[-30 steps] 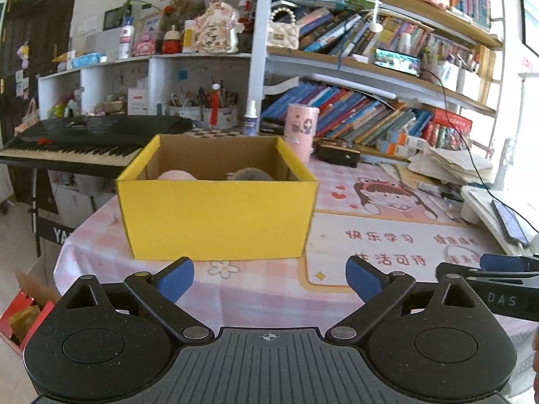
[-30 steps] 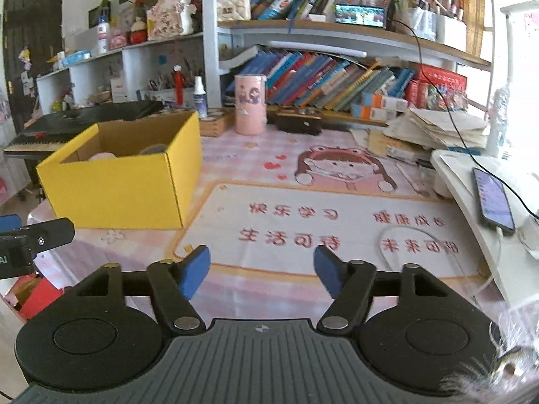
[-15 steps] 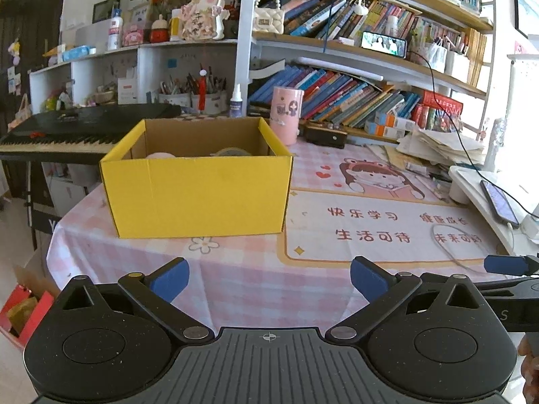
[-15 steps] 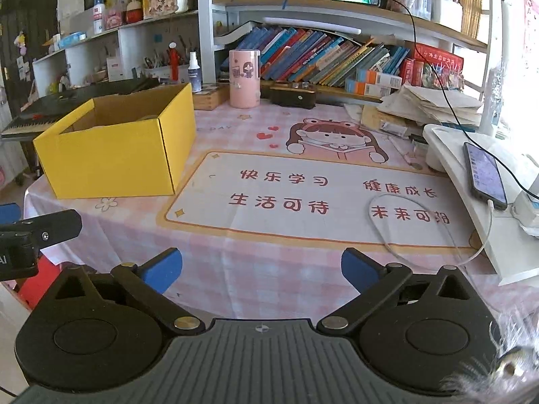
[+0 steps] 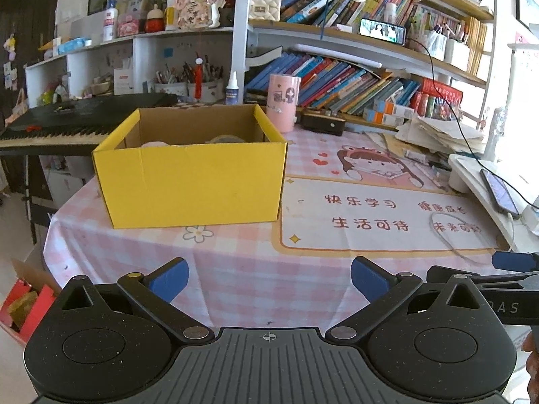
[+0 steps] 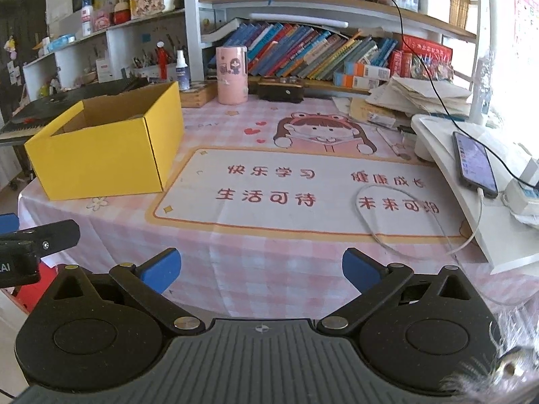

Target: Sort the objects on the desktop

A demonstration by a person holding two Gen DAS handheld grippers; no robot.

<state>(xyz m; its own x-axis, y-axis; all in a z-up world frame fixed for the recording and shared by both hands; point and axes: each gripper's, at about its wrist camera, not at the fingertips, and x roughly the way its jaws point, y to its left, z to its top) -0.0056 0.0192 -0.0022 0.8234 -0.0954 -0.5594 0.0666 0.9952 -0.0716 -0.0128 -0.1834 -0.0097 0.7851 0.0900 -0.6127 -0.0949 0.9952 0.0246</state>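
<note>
left claw [image 5: 268,277] hovers over the near edge of the table [image 5: 235,269], jaws spread wide, nothing btwn the blue pads [image 5: 170,278]. right claw [image 6: 261,271] sits just beside it over the same near edge, jaws as wide as they go, also empty; its tip pokes into the left cam's view at the far right, and the left one's finger shows at the left edge of the right cam.

yellow box [image 5: 192,181] stands on the table's left side, near the left edge, top open. inside, only the tops of two things peek over the front wall: sth pale pink [image 5: 155,143] at the left and sth grey & round [image 5: 224,139] toward the right; can't tell what either is. the box is well apart from both claws.

the printed mat [image 6: 303,188] w/ red lettering covers the middle & right of the table, box corner just beside its left border. a thin white cable [image 6: 397,222] loops on the mat's right part. pink cup [image 6: 231,74] stands at the back edge, a dark case [image 6: 281,90] just right of it. phone [image 6: 474,164] lies on a white stand [image 6: 478,235] at the right edge, plugged in. books [image 6: 303,54] lean on the shelf behind; a keyboard [image 5: 67,118] sits past the left edge.
</note>
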